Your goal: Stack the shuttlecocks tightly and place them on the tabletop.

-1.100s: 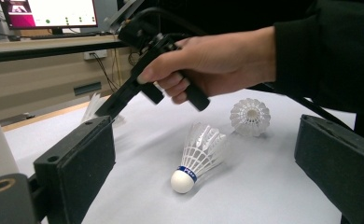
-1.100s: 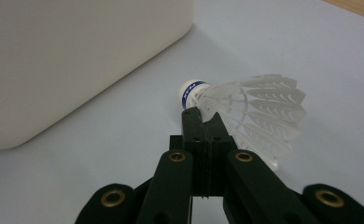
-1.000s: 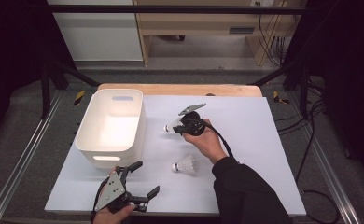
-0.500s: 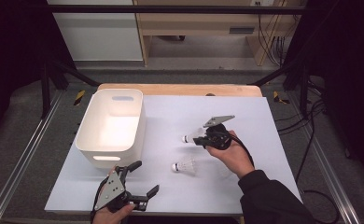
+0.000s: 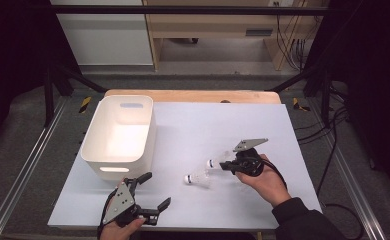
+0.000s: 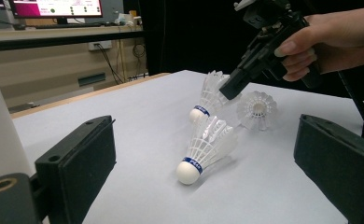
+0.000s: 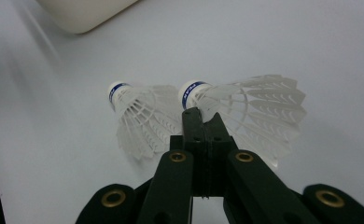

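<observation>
High view first: the right tongs [image 5: 224, 165] are shut tight on the feather skirt of a shuttlecock [image 5: 218, 161]. A second ago they held it up near the white bin [image 5: 119, 131]; now hand and shuttlecock have swung away from the bin, toward the person's side of the tabletop [image 5: 193, 120], and hang just beside a second shuttlecock [image 5: 197, 177] lying ahead of and a little below the jaw tips. My guess (only a guess) is that the held one is being brought over to sit with the others, not dropped in the bin.

From the left gripper view, a third shuttlecock [image 6: 257, 108] lies beyond the right tongs, its open skirt facing the camera. The left tongs [image 5: 152, 190] rest low at the near edge, jaws spread wide and empty, with the loose shuttlecock well in front of them.

Each shuttlecock has a rounded white cork nose with a blue band, then a flared cone of stiff, ribbed white feathers, light and easily crushed. The bin is smooth, matt white plastic with rounded corners and a slot handle. The tabletop covering is plain, flat, pale sheet.
</observation>
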Motion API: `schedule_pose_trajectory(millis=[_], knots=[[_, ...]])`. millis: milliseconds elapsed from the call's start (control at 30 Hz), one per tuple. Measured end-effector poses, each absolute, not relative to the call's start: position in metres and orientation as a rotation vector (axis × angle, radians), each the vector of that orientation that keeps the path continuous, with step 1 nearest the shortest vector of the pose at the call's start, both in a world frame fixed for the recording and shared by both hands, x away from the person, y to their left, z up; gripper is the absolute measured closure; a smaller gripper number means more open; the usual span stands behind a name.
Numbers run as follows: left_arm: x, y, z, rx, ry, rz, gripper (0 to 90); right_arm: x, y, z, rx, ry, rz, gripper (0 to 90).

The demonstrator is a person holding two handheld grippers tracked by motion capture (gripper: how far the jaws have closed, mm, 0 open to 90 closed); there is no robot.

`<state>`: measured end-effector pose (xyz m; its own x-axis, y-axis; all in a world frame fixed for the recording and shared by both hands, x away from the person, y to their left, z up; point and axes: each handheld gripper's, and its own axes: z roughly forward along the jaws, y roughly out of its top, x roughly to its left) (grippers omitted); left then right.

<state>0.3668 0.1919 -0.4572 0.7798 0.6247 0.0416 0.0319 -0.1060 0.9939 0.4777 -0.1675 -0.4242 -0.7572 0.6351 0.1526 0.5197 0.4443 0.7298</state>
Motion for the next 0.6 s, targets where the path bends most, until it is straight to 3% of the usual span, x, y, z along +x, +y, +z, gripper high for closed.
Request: schedule_pose_trajectory(millis=[600], knots=[[0.370, 0.190, -0.460, 1.645, 0.562, 0.527, 5.8, 0.466, -0.156, -0.444, 0.983, 2.635, 1.270, 90.0]])
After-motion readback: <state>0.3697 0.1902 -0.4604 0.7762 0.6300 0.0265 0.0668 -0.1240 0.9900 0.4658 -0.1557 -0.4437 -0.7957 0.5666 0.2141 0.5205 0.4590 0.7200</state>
